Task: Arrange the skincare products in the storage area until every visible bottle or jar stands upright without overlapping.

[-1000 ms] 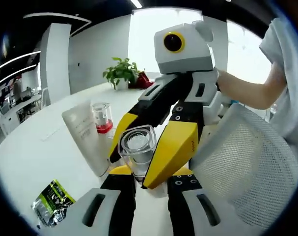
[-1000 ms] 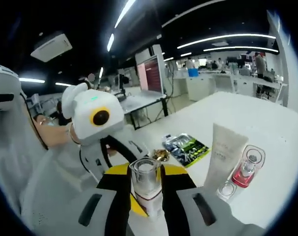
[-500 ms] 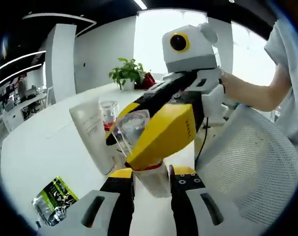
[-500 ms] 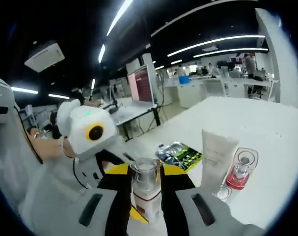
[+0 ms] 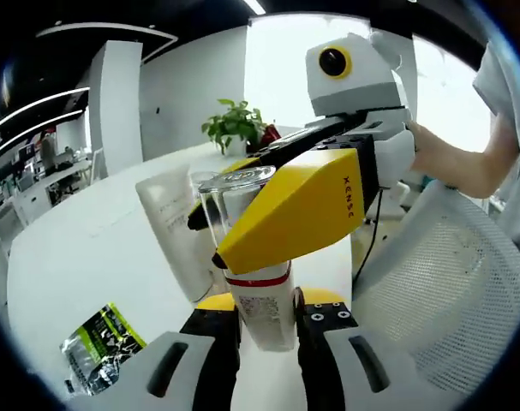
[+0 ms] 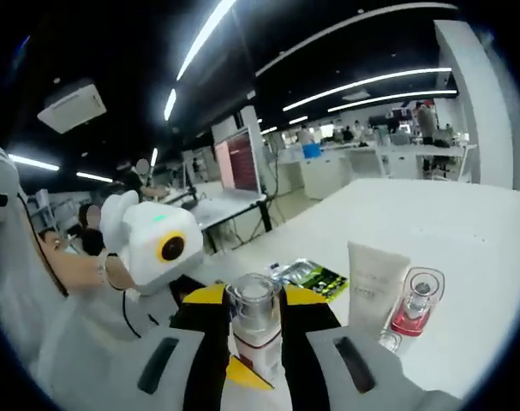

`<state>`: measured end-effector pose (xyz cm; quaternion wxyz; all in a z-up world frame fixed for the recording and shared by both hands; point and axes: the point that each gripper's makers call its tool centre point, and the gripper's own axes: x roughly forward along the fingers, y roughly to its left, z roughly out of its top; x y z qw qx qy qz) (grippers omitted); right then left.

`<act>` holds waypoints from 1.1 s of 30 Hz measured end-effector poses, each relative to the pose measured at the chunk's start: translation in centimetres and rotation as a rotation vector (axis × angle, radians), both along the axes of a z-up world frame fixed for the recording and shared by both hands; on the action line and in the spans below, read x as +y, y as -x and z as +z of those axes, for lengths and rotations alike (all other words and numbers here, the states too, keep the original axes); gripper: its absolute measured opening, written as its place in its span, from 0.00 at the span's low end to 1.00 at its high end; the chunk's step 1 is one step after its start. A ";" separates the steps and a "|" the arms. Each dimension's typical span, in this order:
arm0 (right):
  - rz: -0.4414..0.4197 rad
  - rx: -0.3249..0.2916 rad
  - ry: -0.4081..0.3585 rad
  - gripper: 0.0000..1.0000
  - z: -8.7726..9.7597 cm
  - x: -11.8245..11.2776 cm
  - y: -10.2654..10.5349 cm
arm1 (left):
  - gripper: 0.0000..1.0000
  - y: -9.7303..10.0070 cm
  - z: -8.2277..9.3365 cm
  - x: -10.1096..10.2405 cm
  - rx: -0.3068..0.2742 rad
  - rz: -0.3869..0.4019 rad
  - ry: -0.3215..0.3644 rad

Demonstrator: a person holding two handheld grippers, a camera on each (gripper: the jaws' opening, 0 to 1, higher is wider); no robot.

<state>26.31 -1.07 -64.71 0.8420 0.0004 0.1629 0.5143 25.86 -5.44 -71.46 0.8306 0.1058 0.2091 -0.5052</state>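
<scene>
Over the white table (image 6: pixel 465 223), both grippers clamp the same bottle (image 5: pixel 258 295), held upright between them. The left gripper (image 5: pixel 266 310) pinches its lower white body from both sides. The right gripper (image 6: pixel 255 318) pinches it too, its yellow jaws closed around the clear cap and upper part. Just behind the bottle a white tube (image 6: pixel 373 287) stands upright, with a small bottle of red liquid (image 6: pixel 413 311) just beside it, also upright. A green-and-black sachet (image 5: pixel 95 347) lies flat on the table nearby. A white mesh chair back (image 5: pixel 448 291) sits beside the table. Farther off stands a potted plant (image 5: pixel 234 127).
</scene>
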 end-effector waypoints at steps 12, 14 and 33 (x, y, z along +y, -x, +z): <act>0.043 -0.047 0.227 0.22 -3.9 -0.1 0.8 | 0.21 0.2 -4.1 -0.1 0.012 0.002 -0.086; 0.047 -0.029 0.257 0.22 -4.7 -0.2 1.0 | 0.21 0.2 -4.8 -0.1 0.018 -0.005 -0.102; 0.103 0.014 0.428 0.23 -8.8 -0.9 1.8 | 0.22 0.7 -8.8 -0.2 -0.020 -0.016 -0.165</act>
